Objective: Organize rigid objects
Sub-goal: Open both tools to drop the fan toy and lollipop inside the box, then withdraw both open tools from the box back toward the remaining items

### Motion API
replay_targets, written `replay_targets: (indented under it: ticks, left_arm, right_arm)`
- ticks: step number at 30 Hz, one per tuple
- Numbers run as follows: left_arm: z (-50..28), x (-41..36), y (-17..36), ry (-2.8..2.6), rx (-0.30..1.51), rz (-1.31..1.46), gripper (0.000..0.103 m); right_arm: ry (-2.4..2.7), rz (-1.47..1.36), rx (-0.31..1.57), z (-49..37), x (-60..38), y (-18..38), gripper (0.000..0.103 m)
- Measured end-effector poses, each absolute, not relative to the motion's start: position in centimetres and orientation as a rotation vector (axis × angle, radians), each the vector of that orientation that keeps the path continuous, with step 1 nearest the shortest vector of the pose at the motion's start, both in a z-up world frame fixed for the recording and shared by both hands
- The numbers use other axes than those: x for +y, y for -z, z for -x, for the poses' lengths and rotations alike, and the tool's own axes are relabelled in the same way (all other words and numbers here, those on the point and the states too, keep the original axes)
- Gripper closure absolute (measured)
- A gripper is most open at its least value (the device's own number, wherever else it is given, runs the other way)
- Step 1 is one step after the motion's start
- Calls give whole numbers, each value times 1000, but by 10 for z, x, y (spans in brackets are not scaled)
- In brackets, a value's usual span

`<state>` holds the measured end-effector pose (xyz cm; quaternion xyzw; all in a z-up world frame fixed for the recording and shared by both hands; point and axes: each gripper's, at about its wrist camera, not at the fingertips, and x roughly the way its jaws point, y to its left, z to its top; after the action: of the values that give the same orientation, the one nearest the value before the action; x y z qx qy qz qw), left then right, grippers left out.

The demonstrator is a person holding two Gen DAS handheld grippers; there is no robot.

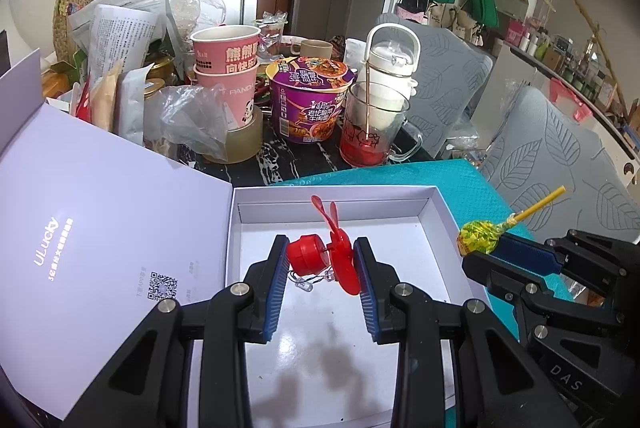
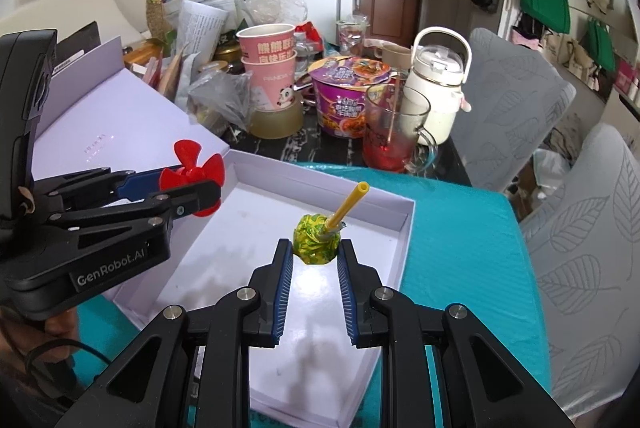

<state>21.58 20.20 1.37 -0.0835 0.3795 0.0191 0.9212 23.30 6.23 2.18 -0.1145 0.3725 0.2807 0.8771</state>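
Note:
My left gripper (image 1: 322,248) is shut on a red toy fan motor (image 1: 320,254) with a propeller, wires and a small bulb hanging under it, and holds it above the open white box (image 1: 440,212). It also shows in the right wrist view (image 2: 192,184). My right gripper (image 2: 315,248) is shut on a green-yellow wrapped lollipop (image 2: 316,238) with a yellow stick, held over the same box (image 2: 404,224). The lollipop also shows in the left wrist view (image 1: 480,238).
The box lid (image 1: 100,220) lies open to the left. A teal mat (image 2: 460,248) lies under the box. Behind stand pink paper cups (image 1: 226,68), a purple noodle bowl (image 1: 310,100), a glass mug (image 1: 372,124), a white kettle (image 1: 394,68) and a tape roll (image 1: 244,140). Grey chairs (image 2: 580,228) stand on the right.

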Motion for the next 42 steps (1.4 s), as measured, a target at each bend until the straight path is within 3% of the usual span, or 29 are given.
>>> replay_targets:
  ticks: [12,15,16,17,19,42]
  left_arm:
    - [-219,212,-11,-105,855,180,68]
    - [-220,209,-9,-124,866,158,40]
    - [-219,208,-10,-129,860,152,25]
    - [-218,207,-12,-131,851,153,21]
    - [-216,205,-15,-127,840,153,21]
    - [-197,189,-37,-133,797,130,21]
  right_arm:
    - [-551,227,798,-239,62,-18,80]
    - [-536,222,803,-241,61,-18,79]
    - [-528,225,801,-241,61,-18,77]
    - [-521,229,799,-241,60,-19,70]
    - [-515,223,796,-241,58,-19,66]
    - [-502,199,761,-218,36,-40,66]
